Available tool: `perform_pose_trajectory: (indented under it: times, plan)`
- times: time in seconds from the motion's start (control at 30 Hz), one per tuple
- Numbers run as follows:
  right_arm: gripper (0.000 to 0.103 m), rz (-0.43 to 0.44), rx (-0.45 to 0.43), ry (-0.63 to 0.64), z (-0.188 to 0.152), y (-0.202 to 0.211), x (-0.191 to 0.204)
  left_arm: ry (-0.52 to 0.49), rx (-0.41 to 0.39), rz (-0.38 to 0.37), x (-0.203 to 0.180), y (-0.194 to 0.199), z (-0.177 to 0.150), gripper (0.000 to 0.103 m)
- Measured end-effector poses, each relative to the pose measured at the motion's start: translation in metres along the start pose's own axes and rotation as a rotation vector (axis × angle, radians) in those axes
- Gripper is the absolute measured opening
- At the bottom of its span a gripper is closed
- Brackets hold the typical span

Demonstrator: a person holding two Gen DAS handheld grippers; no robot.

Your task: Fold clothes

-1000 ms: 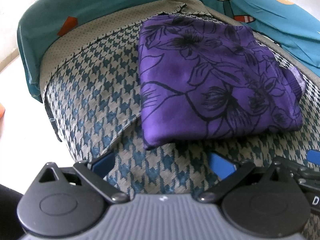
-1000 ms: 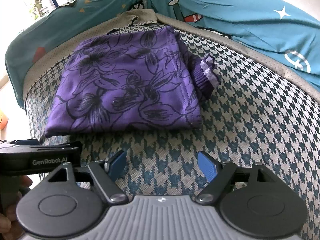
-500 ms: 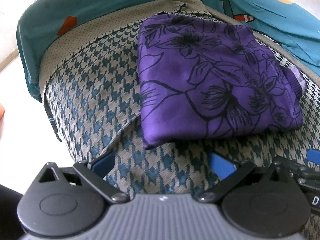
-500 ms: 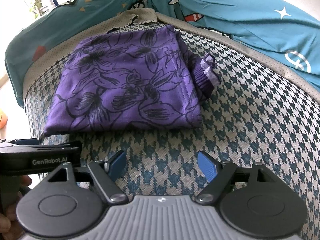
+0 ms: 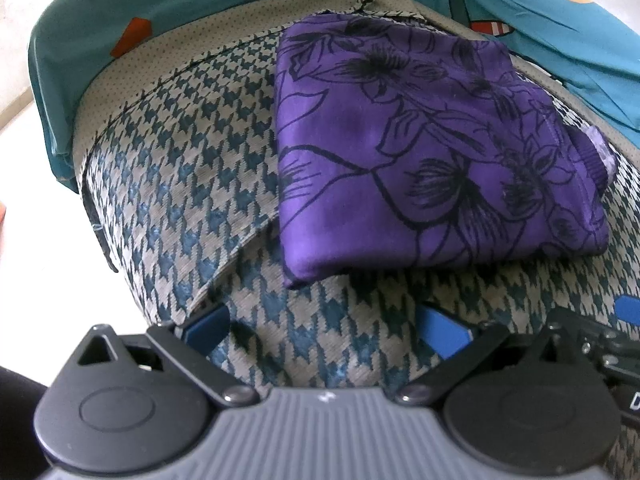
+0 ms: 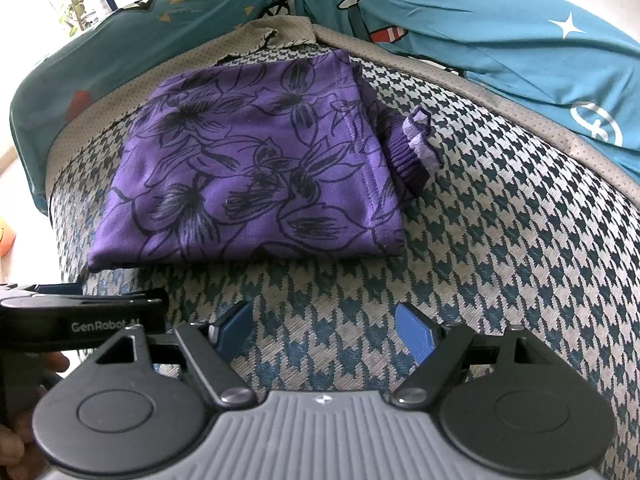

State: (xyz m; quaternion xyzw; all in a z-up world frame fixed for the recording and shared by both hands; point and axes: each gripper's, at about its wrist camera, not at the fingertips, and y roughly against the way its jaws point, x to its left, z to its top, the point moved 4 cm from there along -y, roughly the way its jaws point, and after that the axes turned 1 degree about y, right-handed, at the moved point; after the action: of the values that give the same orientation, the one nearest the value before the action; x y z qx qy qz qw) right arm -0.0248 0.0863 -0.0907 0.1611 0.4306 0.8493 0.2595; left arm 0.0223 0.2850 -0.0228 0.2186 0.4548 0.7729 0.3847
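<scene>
Folded garment (image 6: pixel 256 176) beyond hand-held gripper (image 6: pixel 324 332), apart

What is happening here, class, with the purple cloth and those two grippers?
A person holds a gripper in each hand above a houndstooth cushion. The purple floral garment lies on it folded into a neat rectangle, with a ribbed cuff poking out at one side. The left gripper and right gripper are both open and empty, short of the garment's near edge and not touching it. Teal printed fabric lies behind.
</scene>
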Motion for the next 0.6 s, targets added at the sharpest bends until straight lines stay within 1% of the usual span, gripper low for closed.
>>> perform_pose_trajectory:
  times: [0.6]
  plan:
    - [0.080,0.005,0.012,-0.014,-0.0003,-0.0045,-0.0030,0.003,-0.001,0.000,0.0003,-0.0032,-0.0014,0.103]
